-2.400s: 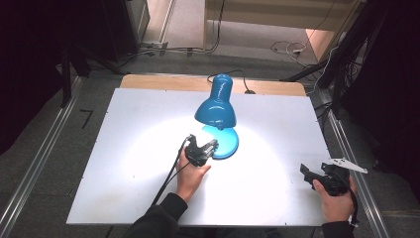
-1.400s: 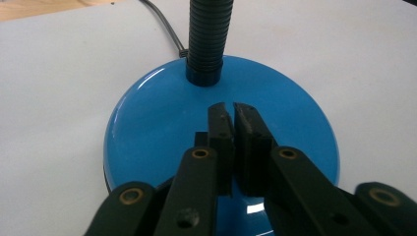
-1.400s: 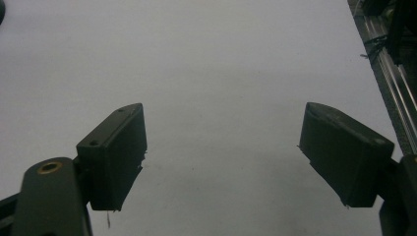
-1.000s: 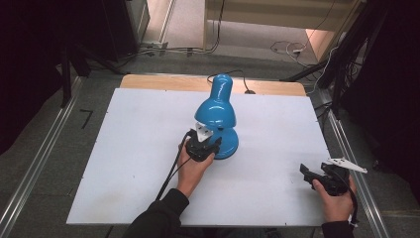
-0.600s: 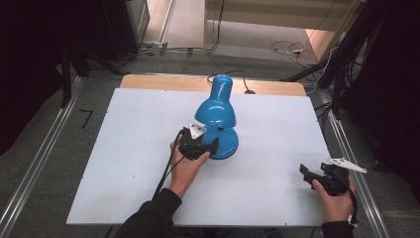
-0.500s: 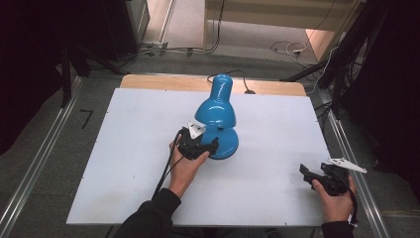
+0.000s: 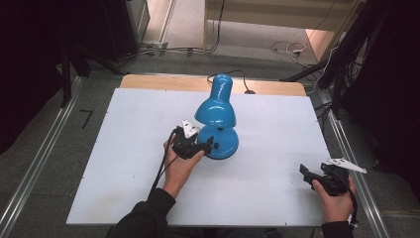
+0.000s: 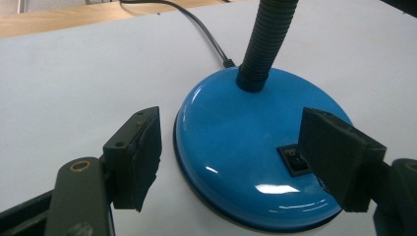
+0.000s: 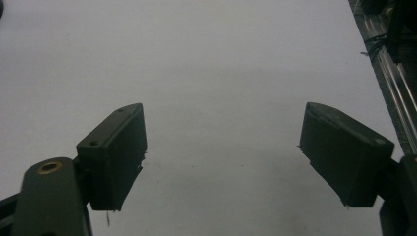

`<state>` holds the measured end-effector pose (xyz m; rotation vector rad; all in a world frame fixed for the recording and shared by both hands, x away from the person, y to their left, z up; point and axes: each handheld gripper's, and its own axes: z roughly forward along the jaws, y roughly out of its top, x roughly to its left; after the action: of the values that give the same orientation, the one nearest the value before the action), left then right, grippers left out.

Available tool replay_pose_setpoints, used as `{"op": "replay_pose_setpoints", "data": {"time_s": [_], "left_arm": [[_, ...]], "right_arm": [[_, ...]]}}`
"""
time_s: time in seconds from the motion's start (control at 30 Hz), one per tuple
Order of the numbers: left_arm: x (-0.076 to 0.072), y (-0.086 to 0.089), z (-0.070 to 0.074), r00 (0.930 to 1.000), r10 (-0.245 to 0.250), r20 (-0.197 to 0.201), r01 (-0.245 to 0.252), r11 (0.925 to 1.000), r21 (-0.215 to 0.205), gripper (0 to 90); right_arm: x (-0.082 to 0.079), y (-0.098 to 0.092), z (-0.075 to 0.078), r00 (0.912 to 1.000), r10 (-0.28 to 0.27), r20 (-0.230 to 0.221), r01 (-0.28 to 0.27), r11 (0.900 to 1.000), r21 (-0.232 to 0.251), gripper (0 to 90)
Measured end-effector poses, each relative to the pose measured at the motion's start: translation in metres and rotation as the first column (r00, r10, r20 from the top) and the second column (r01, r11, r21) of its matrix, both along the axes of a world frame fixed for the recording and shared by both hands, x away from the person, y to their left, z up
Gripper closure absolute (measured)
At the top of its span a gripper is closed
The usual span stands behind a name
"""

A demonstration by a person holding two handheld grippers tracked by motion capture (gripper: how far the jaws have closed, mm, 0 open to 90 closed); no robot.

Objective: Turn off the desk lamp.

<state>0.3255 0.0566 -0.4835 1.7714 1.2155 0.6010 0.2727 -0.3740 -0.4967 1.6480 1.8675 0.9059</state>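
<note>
High view: the left tongs [image 7: 210, 145] are sitting at the near-left edge of the blue desk lamp [image 7: 216, 111], their tips just reaching its round base [image 7: 224, 144]. The lamp's shade is hanging directly beyond and above those tongs. The right tongs [image 7: 306, 174] are resting well apart from the lamp, near the right edge of the white worktop [image 7: 133, 119], pointing left.

Left gripper view: the left tongs [image 8: 231, 157] are standing spread wide. The lamp base [image 8: 236, 147] is lying between and just beyond the two jaws; contact cannot be confirmed. A black rocker switch [image 8: 296, 159] is sitting just inside the right-hand jaw. The corrugated black neck [image 8: 263, 42] is rising from the base beyond the tongs, and a black cord [image 8: 196, 27] is running away behind it.

Right gripper view: the right tongs [image 9: 221, 157] are standing spread wide, with bare worktop [image 9: 216, 73] showing between and beyond the jaws.
</note>
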Motion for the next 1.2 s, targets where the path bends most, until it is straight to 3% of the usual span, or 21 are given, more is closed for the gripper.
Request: {"op": "replay_pose_setpoints", "data": {"time_s": [0.57,1.2], "left_arm": [[-0.011,0.043,-0.002,0.9983,0.051,-0.028,-0.053,0.9975,-0.046,24.7],[-0.033,0.091,-0.006,0.9919,0.117,-0.05,-0.119,0.9915,-0.053,23.4]], "right_arm": [[0.0,0.0,0.0,1.0,0.001,-0.001,-0.001,1.0,-0.004,16.5],[-0.001,0.0,0.0,1.0,0.003,-0.001,-0.003,1.0,0.004,16.5]]}}
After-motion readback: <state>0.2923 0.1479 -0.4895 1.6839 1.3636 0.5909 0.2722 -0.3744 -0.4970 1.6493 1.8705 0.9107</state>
